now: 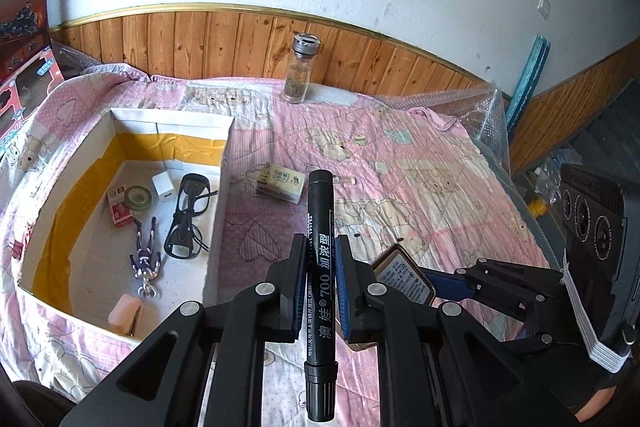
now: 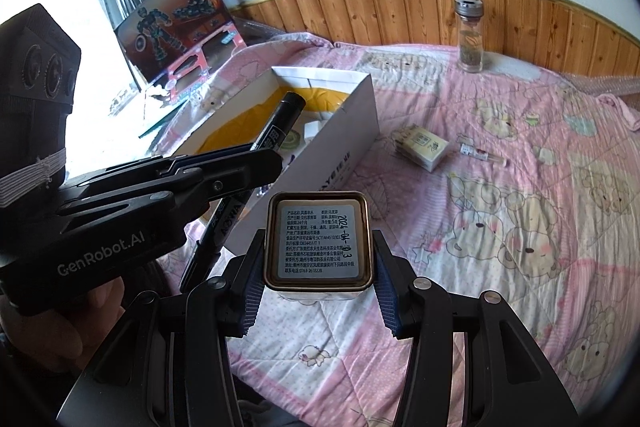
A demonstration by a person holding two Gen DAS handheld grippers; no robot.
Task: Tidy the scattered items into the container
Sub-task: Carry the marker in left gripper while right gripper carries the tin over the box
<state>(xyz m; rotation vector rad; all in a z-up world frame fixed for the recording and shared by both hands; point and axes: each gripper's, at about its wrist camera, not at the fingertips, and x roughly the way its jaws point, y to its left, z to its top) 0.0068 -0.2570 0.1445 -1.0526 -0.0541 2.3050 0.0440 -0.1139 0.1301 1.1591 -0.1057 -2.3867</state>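
My left gripper [image 1: 319, 259] is shut on a black marker [image 1: 320, 291], held upright above the pink quilt just right of the white box [image 1: 218, 183]. My right gripper [image 2: 318, 275] is shut on a small square tin [image 2: 318, 241] with a label facing the camera; the same tin [image 1: 404, 277] shows beside the marker in the left wrist view. The box [image 2: 340, 143] holds glasses [image 1: 188, 215], a tape roll [image 1: 138, 198], a white charger [image 1: 163, 186], a small figure [image 1: 146, 259] and a red packet [image 1: 118, 213]. On the quilt lie a small carton [image 1: 280, 181] and a thin vial [image 2: 482, 153].
A glass jar [image 1: 298, 69] with a metal lid stands at the quilt's far edge by the wood panelling. A toy box [image 2: 176, 23] leans at the left by the window. Bubble wrap [image 1: 486, 115] edges the quilt on the right. A hand [image 2: 60, 339] holds the left gripper.
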